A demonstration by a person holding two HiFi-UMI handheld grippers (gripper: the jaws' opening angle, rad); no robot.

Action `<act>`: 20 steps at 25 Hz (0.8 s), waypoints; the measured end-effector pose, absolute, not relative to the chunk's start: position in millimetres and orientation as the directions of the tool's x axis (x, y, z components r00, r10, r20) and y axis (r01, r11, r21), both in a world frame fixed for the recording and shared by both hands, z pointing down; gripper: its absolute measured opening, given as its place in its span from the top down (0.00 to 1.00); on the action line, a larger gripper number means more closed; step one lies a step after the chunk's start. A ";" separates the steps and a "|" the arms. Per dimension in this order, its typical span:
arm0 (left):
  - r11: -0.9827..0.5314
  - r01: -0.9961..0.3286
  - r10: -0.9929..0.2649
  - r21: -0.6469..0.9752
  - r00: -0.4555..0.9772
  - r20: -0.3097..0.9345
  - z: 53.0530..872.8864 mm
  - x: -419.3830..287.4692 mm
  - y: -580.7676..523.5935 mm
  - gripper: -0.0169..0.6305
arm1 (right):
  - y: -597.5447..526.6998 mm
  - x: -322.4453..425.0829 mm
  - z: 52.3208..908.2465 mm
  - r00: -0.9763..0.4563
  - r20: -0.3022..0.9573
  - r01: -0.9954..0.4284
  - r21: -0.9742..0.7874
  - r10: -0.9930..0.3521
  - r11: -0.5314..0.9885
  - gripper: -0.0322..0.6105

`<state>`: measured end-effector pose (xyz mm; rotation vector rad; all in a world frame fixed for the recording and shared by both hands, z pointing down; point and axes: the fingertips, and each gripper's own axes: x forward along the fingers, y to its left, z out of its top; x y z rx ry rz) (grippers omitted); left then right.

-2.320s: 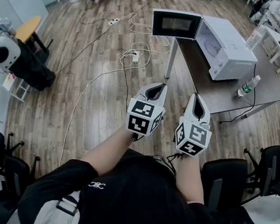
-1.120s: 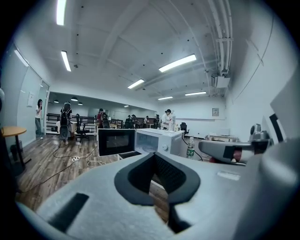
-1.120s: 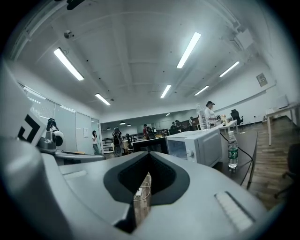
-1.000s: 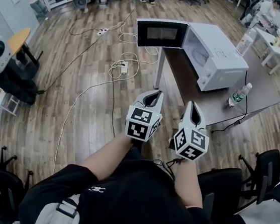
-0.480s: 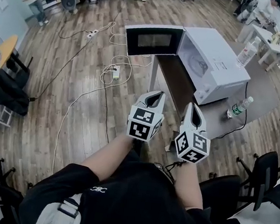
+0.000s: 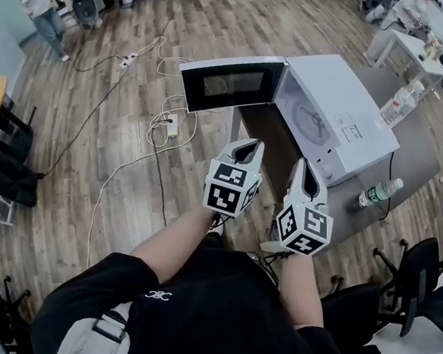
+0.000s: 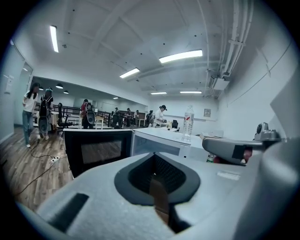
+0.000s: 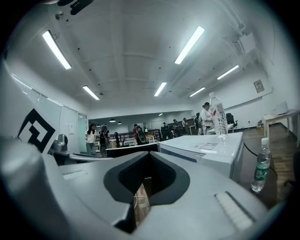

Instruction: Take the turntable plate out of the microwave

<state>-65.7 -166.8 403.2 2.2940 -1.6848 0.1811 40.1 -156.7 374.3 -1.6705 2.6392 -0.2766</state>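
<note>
Both closed and empty, the left gripper (image 6: 248, 145) and right gripper (image 6: 306, 166) have drawn much nearer the microwave (image 6: 351, 100) — its door (image 6: 229, 83) stands open ahead. The turntable plate (image 6: 314, 123) still lies inside, ahead-right of them — the reach-in remains.

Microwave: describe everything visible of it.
The microwave is a white box with a flat top, standing upright near the corner of a dark table. Its door, dark-windowed with a white frame, is swung wide open to the left. Inside the pale cavity the round plate lies flat. A bottle seems to stand on its top.
</note>
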 end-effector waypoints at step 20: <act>-0.443 -0.842 -0.763 0.308 0.535 0.364 459.4 -65.7 -320.5 0.97 | -275.4 23.3 411.5 -0.235 0.186 -0.969 -0.117 -0.954 0.216 0.94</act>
